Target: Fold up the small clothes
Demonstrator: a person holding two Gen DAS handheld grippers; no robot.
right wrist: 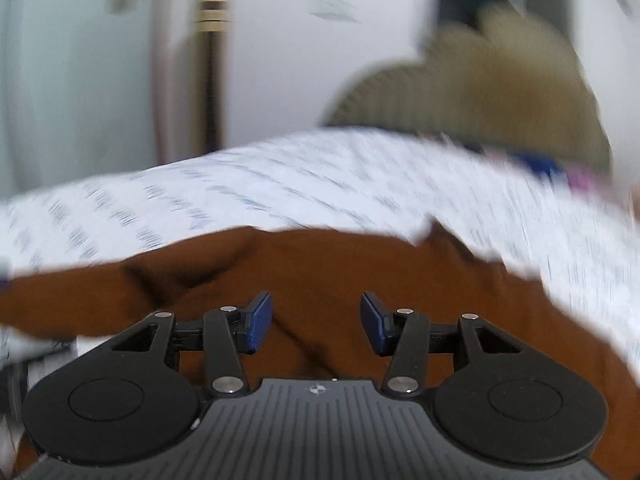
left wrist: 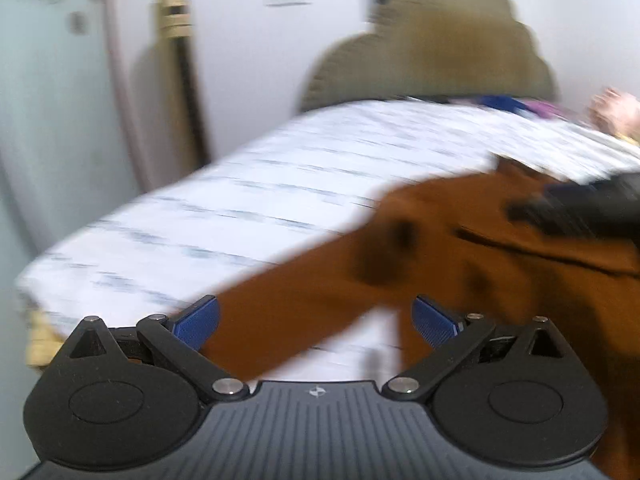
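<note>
Garment (right wrist: 328,272), rust-brown soft cloth, lies crumpled on the white patterned bedsheet (left wrist: 280,168). My left gripper (left wrist: 316,322) fingers spread wide, my right gripper (right wrist: 316,328) fingers apart, both empty above it.

The brown garment (right wrist: 320,272) is lying across the near part of the bed (left wrist: 240,184), taking up the surface right under both views. Beyond the garment, the patterned sheet is lying bare toward the far-left corner, leaving open room there. At the far edge beyond the garment, a tan cushioned shape (left wrist: 428,52) is rising and closing off that side, with small blue and purple items (left wrist: 516,104) sitting at its foot. To the right of the garment, the other black gripper (left wrist: 576,204) is reaching in over the cloth, crowding that side.
</note>
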